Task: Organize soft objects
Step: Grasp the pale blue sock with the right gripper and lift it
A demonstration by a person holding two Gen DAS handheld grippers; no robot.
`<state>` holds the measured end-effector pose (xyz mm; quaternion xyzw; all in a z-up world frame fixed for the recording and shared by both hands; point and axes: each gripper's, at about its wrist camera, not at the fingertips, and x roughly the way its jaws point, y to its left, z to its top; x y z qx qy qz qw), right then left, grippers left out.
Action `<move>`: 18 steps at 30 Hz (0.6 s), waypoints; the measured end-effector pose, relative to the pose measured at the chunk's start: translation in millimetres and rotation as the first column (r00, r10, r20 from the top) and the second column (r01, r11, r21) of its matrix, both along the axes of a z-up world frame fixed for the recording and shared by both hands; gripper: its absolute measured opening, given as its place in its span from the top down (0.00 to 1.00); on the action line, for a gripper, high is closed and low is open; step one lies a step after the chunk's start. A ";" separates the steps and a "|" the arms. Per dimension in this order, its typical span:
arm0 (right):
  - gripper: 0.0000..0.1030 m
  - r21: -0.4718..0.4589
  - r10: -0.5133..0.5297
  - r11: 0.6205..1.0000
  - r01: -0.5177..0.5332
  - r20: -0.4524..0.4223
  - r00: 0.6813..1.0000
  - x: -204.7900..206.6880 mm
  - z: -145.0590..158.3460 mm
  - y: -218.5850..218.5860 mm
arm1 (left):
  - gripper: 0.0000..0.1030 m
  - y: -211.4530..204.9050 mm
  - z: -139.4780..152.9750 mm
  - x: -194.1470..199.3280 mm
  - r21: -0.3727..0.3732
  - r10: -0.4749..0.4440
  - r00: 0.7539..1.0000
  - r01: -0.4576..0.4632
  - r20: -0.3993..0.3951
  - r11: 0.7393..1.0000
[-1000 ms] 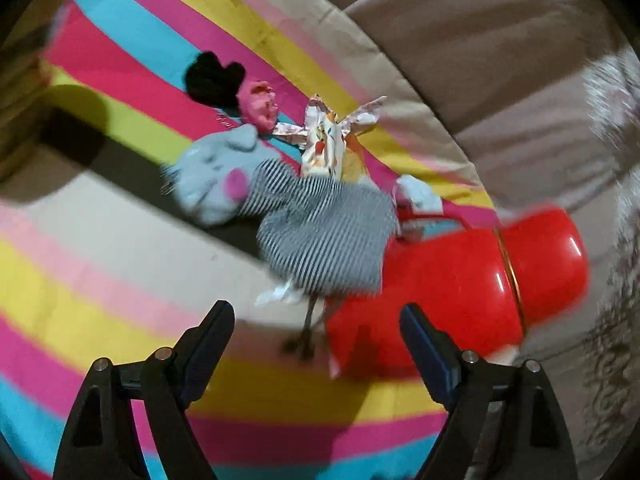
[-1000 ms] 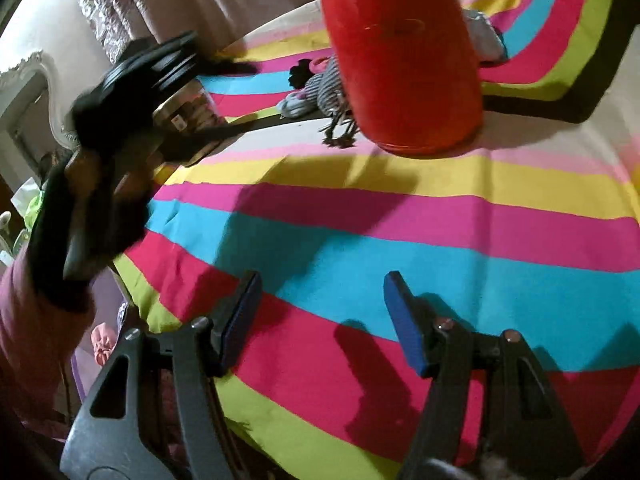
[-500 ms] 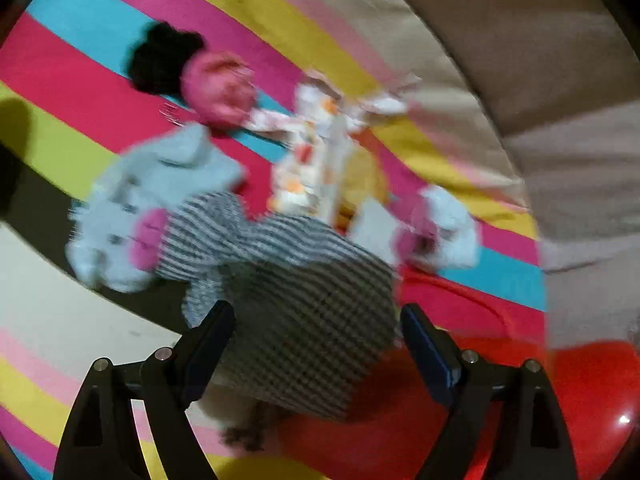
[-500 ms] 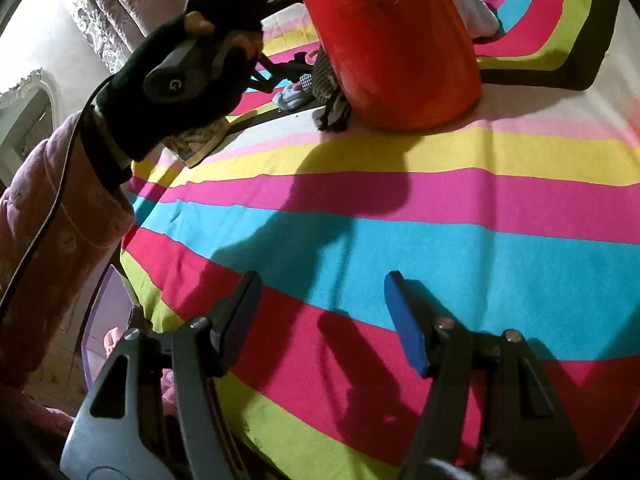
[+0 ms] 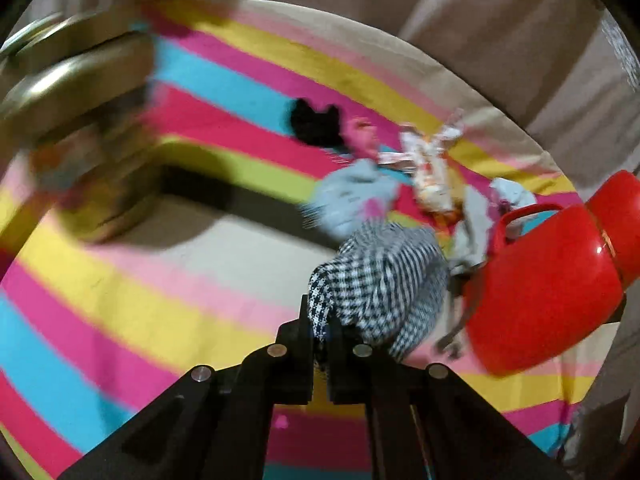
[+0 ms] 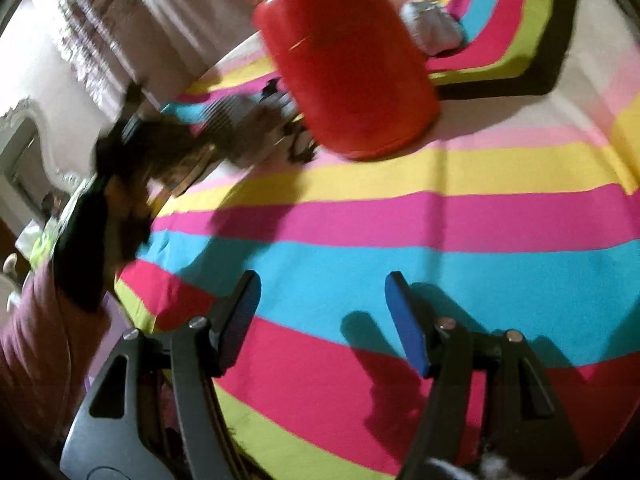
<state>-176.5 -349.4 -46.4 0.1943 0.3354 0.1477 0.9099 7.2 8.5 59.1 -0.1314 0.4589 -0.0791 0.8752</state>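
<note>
Two grippers over a striped cloth point(image 6: 440, 216), one pinching a checked soft toy.

Left gripper point(image 5: 320, 332) has its jaws pressed together on the near edge of the black-and-white checked toy point(image 5: 384, 280), which is just left of the red jug point(image 5: 540, 292) and in front of a grey plush point(image 5: 352, 196) and a pink-faced doll point(image 5: 362, 130) farther back. Right gripper point(image 6: 320, 312) hovers spread over the cloth's blue stripe with nothing between its pads, well short of the jug.
</note>
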 end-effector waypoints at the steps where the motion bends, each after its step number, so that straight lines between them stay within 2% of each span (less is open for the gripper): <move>1: 0.34 -0.014 -0.023 1.000 0.023 0.008 1.000 0.3 2.4 -6.5 | 0.96 5.2 -5.1 -2.3 -0.009 0.014 1.000 -0.014 -0.010 1.000; 3: 0.34 -0.052 -0.083 0.995 0.084 0.027 0.996 2.8 9.8 -21.1 | 0.95 19.1 -17.4 -5.0 -0.060 0.028 0.999 -0.031 -0.046 0.998; 5: 0.34 -0.082 -0.144 0.986 0.148 0.052 0.988 9.8 20.7 -38.5 | 0.93 23.2 -29.6 -2.3 -0.144 0.010 0.998 -0.020 -0.070 0.989; 7: 0.34 -0.101 -0.196 0.974 0.205 0.087 0.977 21.6 35.0 -57.5 | 0.87 20.4 -37.1 1.4 -0.198 -0.006 0.997 -0.010 -0.083 0.980; 9: 0.34 -0.103 -0.248 0.960 0.261 0.124 0.961 37.4 50.3 -76.8 | 0.66 14.4 -39.6 4.8 -0.199 -0.011 0.998 -0.002 -0.068 0.980; 10: 0.34 -0.096 -0.270 0.954 0.284 0.140 0.953 47.4 57.8 -86.9 | 0.60 10.9 -39.7 7.4 -0.194 -0.009 0.998 -0.002 -0.056 0.981; 11: 0.33 -0.088 -0.286 0.949 0.302 0.158 0.945 59.6 65.8 -96.7 | 0.49 6.4 -39.2 10.9 -0.195 -0.006 0.999 -0.002 -0.041 0.981; 12: 0.33 -0.089 -0.300 0.944 0.319 0.179 0.937 72.5 73.3 -104.6 | 0.44 3.2 -38.5 15.3 -0.200 -0.002 1.000 -0.004 -0.028 0.980; 16: 0.33 -0.178 -0.311 0.918 0.354 0.230 0.922 129.2 96.1 -119.0 | 0.44 -9.5 -38.2 33.0 -0.213 -0.015 1.000 0.009 -0.027 0.977; 18: 0.33 -0.196 -0.294 0.920 0.340 0.231 0.928 157.8 103.2 -120.3 | 0.38 -18.5 -39.3 40.5 -0.210 -0.024 1.000 0.021 -0.013 0.978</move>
